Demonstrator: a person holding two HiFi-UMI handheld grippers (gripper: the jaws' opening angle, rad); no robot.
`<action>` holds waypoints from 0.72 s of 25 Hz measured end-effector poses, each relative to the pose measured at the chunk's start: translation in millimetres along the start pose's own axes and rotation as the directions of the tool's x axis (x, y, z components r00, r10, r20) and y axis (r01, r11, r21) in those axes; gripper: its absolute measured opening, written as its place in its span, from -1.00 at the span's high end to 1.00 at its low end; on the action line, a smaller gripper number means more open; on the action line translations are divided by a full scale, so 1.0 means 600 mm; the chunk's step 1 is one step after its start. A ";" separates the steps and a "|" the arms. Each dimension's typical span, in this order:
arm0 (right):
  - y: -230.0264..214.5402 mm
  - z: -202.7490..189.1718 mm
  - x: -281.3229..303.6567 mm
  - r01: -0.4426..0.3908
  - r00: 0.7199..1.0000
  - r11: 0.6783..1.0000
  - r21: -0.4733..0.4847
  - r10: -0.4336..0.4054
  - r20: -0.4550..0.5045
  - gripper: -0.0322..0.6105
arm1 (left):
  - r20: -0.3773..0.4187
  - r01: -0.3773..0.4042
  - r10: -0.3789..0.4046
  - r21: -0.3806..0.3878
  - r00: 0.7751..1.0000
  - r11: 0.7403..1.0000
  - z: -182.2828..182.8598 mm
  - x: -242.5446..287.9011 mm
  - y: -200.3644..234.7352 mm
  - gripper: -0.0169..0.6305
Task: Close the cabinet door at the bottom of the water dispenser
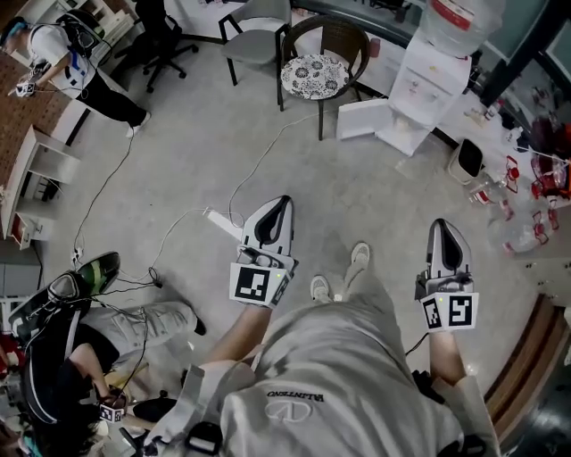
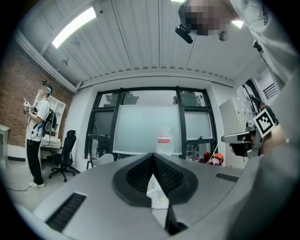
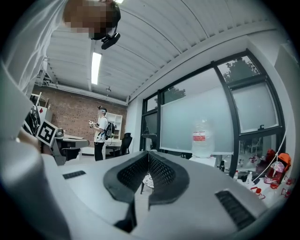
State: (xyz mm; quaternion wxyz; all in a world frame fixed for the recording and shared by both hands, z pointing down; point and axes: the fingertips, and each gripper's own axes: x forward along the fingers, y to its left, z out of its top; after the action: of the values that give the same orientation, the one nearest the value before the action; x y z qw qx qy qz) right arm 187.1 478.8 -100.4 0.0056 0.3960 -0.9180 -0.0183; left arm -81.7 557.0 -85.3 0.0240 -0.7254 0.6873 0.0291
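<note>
The white water dispenser (image 1: pixel 426 82) stands at the far right of the head view with a big bottle (image 1: pixel 457 20) on top. Its bottom cabinet door (image 1: pixel 361 119) hangs open to the left. Both grippers point level toward it from well short, over bare floor. My left gripper (image 1: pixel 281 202) is shut and holds nothing; in the left gripper view (image 2: pixel 153 155) the dispenser (image 2: pixel 157 196) shows just past the closed jaws. My right gripper (image 1: pixel 444 224) is shut and holds nothing too; from the right gripper view (image 3: pixel 148 153) the bottle (image 3: pixel 201 138) rises to the right of the jaws.
A dark chair with a patterned cushion (image 1: pixel 314 75) stands left of the open door, a grey chair (image 1: pixel 255 39) behind it. A power strip and cable (image 1: pixel 222 222) lie on the floor ahead. A person sits at lower left (image 1: pixel 89 344); another stands far left (image 1: pixel 64 64). A white bin (image 1: pixel 467 159) is right of the dispenser.
</note>
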 end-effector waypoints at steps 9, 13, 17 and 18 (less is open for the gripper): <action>-0.037 -0.002 0.063 -0.039 0.999 0.999 0.000 0.039 0.012 0.85 | 0.001 -0.011 0.011 0.016 1.000 1.000 -0.001 0.066 -0.001 0.94; -0.077 -0.003 0.099 -0.044 0.999 0.999 0.003 0.044 0.014 0.85 | 0.001 -0.005 0.005 0.020 1.000 1.000 -0.003 0.122 -0.010 0.94; -0.121 -0.006 0.147 -0.061 0.998 0.998 -0.003 0.061 0.010 0.85 | 0.004 0.001 -0.001 0.037 1.000 0.999 -0.001 0.187 -0.018 0.94; -0.133 -0.007 0.159 -0.064 0.998 0.998 -0.001 0.064 0.009 0.85 | 0.003 0.000 0.000 0.037 1.000 0.999 -0.002 0.205 -0.019 0.94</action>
State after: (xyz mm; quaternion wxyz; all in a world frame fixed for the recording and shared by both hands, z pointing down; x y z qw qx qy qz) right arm 179.6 354.8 -99.8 0.0021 0.3662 -0.9303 -0.0204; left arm -64.0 435.1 -93.5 0.0386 -0.7248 0.6876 0.0173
